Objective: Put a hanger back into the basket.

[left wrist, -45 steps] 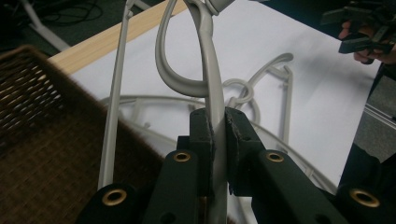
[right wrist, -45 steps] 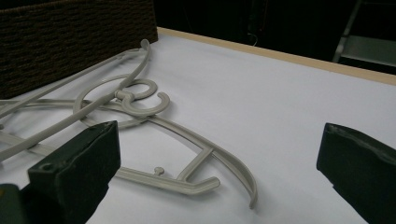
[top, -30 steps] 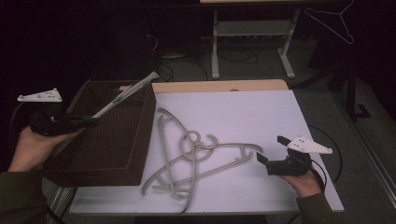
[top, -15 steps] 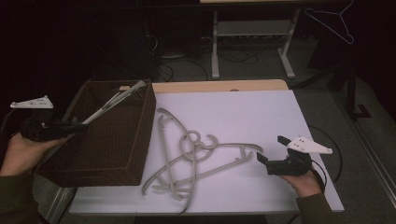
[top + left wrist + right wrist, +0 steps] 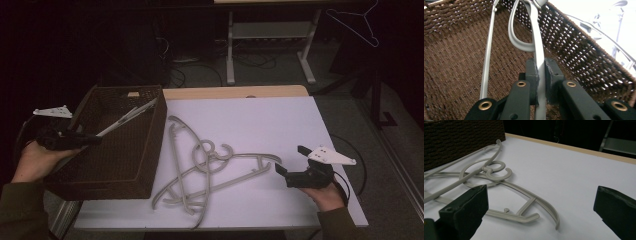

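Grey hanger (image 5: 127, 117) slants into brown wicker basket (image 5: 131, 170); other grey hangers (image 5: 210, 162) tangled flat on table beside it.

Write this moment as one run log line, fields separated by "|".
left gripper shut on hanger over basket | right gripper open, near hangers on table

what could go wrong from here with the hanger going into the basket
1. The left gripper pinches the grey hanger only on a thin edge, so it could twist or slip as it is lowered.
2. That hanger's far end sits near the wicker basket rim, where its hook may snag the weave.
3. The hangers on the table lie interlocked; the open right gripper may drag several along when it picks one.
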`<state>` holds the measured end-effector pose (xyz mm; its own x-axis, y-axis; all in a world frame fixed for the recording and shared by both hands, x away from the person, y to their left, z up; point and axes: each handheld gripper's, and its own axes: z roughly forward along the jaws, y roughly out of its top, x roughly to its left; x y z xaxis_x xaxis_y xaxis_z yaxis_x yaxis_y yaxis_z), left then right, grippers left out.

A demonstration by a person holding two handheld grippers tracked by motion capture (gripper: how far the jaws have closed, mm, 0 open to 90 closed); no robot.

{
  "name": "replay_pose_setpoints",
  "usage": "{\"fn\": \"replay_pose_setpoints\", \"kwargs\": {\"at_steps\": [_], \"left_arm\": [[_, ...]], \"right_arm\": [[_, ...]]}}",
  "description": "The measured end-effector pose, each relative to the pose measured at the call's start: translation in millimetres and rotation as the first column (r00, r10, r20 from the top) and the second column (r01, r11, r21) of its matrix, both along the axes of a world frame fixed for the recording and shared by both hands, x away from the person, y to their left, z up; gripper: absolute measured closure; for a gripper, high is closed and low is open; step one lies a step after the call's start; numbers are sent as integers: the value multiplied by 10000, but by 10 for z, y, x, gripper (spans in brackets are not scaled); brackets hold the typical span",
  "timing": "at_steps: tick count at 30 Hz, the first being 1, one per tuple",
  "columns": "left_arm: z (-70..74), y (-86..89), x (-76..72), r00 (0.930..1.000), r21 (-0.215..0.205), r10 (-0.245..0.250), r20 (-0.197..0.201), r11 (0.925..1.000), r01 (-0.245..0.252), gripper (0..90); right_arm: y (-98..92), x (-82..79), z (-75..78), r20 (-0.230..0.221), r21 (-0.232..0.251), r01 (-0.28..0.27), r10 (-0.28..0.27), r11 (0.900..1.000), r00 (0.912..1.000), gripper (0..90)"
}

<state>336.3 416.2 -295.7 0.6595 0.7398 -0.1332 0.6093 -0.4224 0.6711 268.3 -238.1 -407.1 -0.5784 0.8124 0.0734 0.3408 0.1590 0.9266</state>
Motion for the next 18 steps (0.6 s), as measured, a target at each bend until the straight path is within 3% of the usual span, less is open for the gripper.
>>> {"fn": "replay_pose_setpoints", "kwargs": {"at_steps": [11,18], "left_arm": [[-184,35,132,9993,253,-56,-373,9997,66,823],[-268,120,156,9980,-223,-3,-637,9998,-11,821]], "right_arm": [[-4,3,-5,-7,-16,8,-8,10000,10000,0],[-3,4,-6,-36,-5,8,-8,10000,10000,0]]}}
